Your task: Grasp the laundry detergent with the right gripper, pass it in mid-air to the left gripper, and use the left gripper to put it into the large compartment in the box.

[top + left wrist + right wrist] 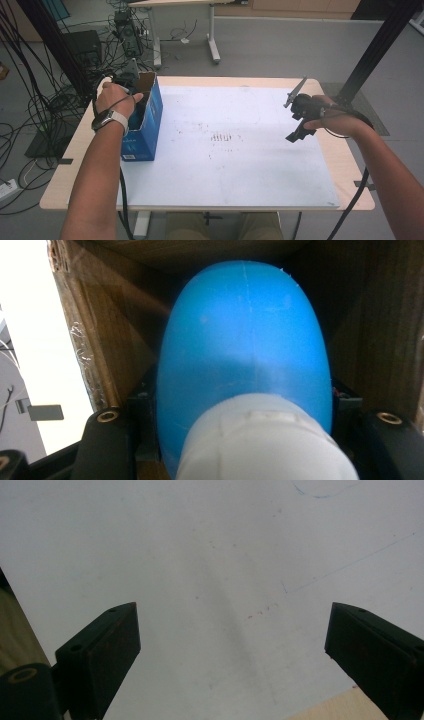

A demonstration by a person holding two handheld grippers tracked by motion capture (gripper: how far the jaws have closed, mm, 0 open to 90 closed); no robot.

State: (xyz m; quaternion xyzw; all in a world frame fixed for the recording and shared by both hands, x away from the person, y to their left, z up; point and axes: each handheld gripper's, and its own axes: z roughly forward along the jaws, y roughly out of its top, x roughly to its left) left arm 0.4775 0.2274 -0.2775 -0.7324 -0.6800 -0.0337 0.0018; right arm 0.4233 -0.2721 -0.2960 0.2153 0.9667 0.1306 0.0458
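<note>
White mat (240,165) on wooden table (345,165), grey floor (280,45), tangled cables (30,110)

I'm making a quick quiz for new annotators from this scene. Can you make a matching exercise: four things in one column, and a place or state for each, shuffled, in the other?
Things:
1. Blue cardboard box
2. Blue rounded plastic bottle with a white cap
3. Right gripper
4. White mat

Places or states:
A. Jaws wide apart, nothing between them, above the mat
B. Covers most of the wooden table top
C. Stands open-topped at the mat's left edge
D. Inside the box, clamped between the left gripper's jaws

Pairs: 1-C, 2-D, 3-A, 4-B
</note>
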